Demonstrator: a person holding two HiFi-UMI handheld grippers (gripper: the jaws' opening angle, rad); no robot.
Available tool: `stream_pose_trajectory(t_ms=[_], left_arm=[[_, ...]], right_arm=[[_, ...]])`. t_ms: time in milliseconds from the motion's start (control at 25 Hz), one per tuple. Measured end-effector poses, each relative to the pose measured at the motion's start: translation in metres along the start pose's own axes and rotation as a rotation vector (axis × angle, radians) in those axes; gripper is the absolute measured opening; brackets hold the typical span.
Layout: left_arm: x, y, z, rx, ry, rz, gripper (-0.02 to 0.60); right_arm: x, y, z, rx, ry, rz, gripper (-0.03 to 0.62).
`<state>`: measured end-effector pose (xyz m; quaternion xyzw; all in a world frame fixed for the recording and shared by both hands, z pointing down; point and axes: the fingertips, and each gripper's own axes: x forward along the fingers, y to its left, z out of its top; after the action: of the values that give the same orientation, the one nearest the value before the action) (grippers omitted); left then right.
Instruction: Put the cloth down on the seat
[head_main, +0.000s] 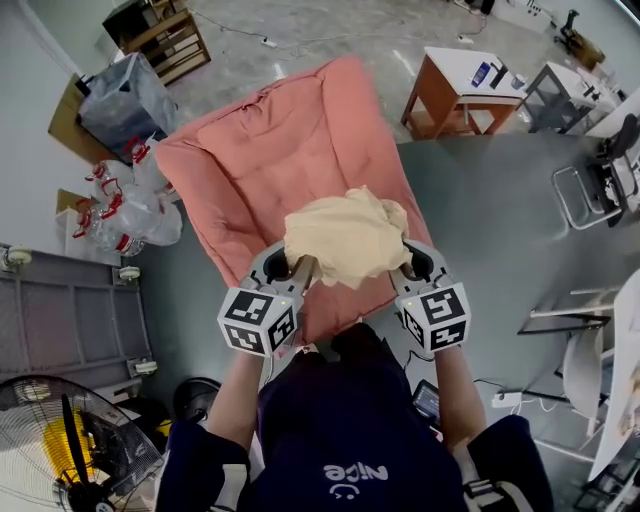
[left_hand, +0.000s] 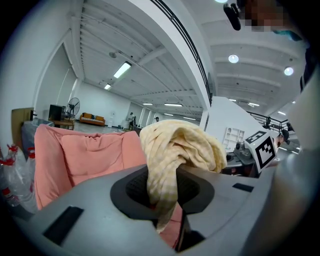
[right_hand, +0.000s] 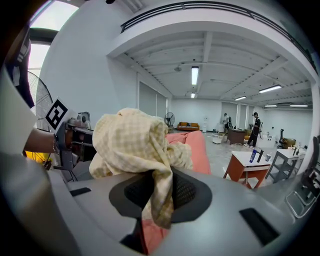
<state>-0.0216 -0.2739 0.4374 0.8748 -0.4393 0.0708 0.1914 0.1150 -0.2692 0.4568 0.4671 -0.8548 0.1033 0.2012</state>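
Left hand-held gripper (head_main: 302, 268) and right hand-held gripper (head_main: 405, 264) each clamped on yellow checked cloth (head_main: 345, 235), bunched above pink seat (head_main: 270, 150).

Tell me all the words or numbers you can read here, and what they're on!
No words read clearly.
Pale print on the person's dark shirt: upside down, too blurred to read.
Left marker cube and right marker cube: black-and-white square patterns, no letters.
Red labels on the plastic bottles: too small.
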Motion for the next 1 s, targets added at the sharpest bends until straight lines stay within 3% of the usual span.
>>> stream_pose_trajectory(t_ms=[440, 640, 800, 1000], left_arm=[[0.084, 0.031, -0.025, 0.009, 0.110, 0.024, 0.098], [0.111, 0.058, -0.055, 0.008, 0.203, 0.074, 0.098], [0.121, 0.078, -0.074, 0.070, 0.283, 0.115, 0.100], [0.123, 0.104, -0.100, 0.020, 0.355, 0.180, 0.100]], right_arm=[[0.060, -0.061, -0.032, 0.034, 0.114, 0.033, 0.091], [0.092, -0.073, -0.056, 0.033, 0.194, 0.063, 0.091], [0.117, -0.076, -0.069, 0.042, 0.249, 0.097, 0.091], [0.139, -0.074, -0.086, 0.031, 0.312, 0.136, 0.091]])
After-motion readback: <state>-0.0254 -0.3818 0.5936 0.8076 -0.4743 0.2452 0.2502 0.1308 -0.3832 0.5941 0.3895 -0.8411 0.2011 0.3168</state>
